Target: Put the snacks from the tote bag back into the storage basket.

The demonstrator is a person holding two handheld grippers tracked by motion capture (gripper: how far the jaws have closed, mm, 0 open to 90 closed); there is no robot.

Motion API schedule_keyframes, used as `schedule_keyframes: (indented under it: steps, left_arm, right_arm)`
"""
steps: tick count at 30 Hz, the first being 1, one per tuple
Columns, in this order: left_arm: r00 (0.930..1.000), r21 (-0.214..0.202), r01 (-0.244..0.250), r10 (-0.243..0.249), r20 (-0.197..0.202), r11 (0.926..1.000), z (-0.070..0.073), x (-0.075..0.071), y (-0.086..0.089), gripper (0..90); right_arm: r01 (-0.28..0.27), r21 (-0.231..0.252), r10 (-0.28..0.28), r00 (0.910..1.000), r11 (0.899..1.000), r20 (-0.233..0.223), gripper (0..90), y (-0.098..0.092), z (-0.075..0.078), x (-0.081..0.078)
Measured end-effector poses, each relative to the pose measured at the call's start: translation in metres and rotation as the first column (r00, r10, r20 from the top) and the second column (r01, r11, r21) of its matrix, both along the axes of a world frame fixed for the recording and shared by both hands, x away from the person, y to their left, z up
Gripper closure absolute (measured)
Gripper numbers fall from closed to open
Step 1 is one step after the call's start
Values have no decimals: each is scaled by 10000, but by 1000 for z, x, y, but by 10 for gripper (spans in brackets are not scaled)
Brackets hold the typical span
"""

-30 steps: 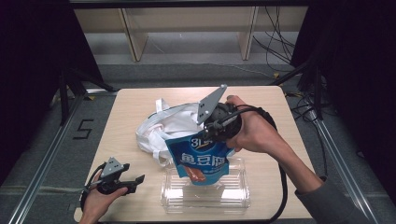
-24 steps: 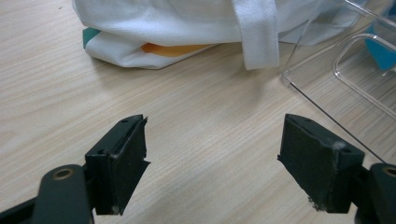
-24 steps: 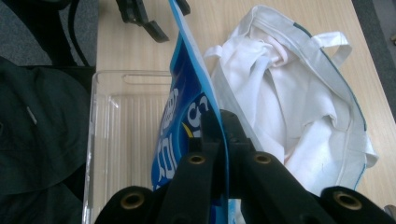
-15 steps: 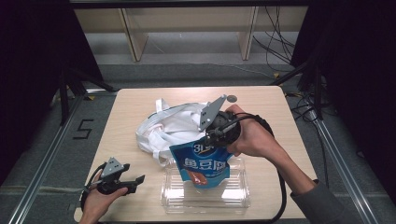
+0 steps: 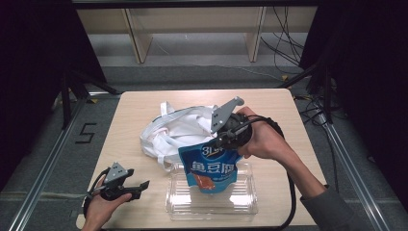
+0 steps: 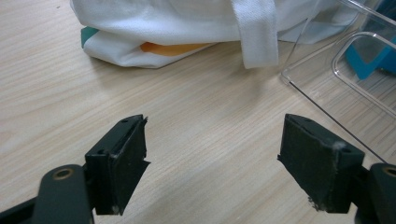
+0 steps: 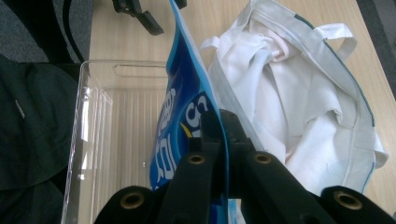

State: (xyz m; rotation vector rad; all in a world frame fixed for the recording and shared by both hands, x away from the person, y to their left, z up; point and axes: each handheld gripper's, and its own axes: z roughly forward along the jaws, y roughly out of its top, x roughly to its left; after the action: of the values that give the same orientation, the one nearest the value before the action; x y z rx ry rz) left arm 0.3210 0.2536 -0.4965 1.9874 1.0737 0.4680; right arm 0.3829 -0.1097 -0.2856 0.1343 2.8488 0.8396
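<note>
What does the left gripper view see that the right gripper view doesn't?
Left gripper view alone: its own tongs standing wide open over bare wood, and something orange peeking from under the white cloth bag.

Right gripper view alone: its own tongs pinched shut on the top edge of the blue snack pouch, and the bag's open mouth.

Both: the white cloth bag, the clear plastic tray, the wooden table, and some blue of the pouch.

Light wooden bench (image 5: 144, 108) on grey floor (image 5: 192, 77). Wooden shelving (image 5: 192, 29) behind it. Black drapes (image 5: 29, 48) at both sides. Cables (image 5: 288, 29) trail along the floor. Numeral "5" (image 5: 85, 133) marked beside the bench.
</note>
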Motion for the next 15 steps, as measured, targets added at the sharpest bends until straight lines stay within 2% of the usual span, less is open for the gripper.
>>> schedule_keyframes:
  steps: [1,2,8,9,10,12,13,15]
  left_arm:
    - [10000,-88,-6,6,-25,10000,0,0,-1,223]
    - [10000,-48,-38,38,-12,10000,0,0,-1,223]
    - [10000,-46,-51,51,-12,10000,0,0,0,223]
    - [10000,-57,-53,53,-14,10000,0,0,0,222]
    - [10000,-45,-58,58,-12,10000,0,0,0,222]
    - [10000,-77,-54,54,18,10000,-1,0,-1,222]
    - [10000,-84,-69,69,21,9999,-1,0,-1,223]
    - [9999,-118,-88,89,60,9999,-1,0,0,222]
  right_arm:
    - [-25,-24,25,10000,10000,-33,900,0,0,0]
    - [-301,-42,301,9995,9995,34,900,-1,0,2]
    - [-289,291,285,9995,9992,110,897,-8,-3,1]
    - [-380,410,381,9993,9984,-14,889,-9,-4,1]
    - [-750,506,739,9970,9959,238,880,-10,-5,3]
    - [-536,611,522,9983,9967,239,824,-11,-4,2]
    - [-79,727,73,9999,9973,85,768,-13,-2,-1]
    - [-23,1188,18,10000,9929,47,708,-18,2,-1]
